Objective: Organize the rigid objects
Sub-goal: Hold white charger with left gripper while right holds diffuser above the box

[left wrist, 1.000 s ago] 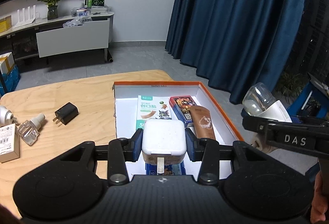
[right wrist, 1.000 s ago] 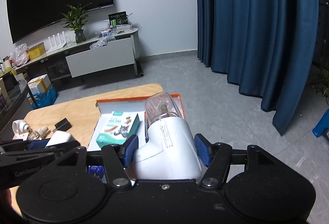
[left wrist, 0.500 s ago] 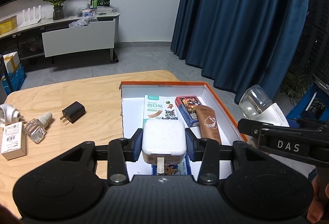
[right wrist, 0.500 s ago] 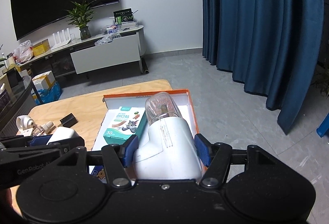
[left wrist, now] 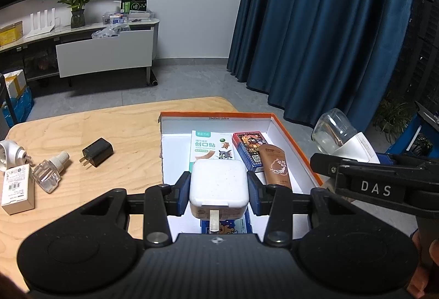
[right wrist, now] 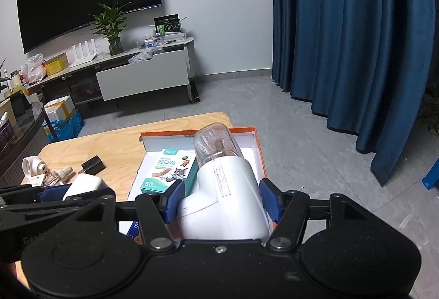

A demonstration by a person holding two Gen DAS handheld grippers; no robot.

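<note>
I judged the sorting about half done: the plaster box (left wrist: 210, 145), a card pack (left wrist: 248, 148) and a brown tube (left wrist: 275, 169) already lay inside the orange-rimmed box (left wrist: 297, 146), while a black plug (left wrist: 97, 152), a clear bottle (left wrist: 49, 172) and a small white carton (left wrist: 17, 188) waited on the table (left wrist: 129, 131). My left gripper (left wrist: 218, 187) was clamped on the white charger (left wrist: 218, 183), held above the box's near end. My right gripper (right wrist: 219, 200) gripped the white vaporizer (right wrist: 222, 189) over the box's right rim.
</note>
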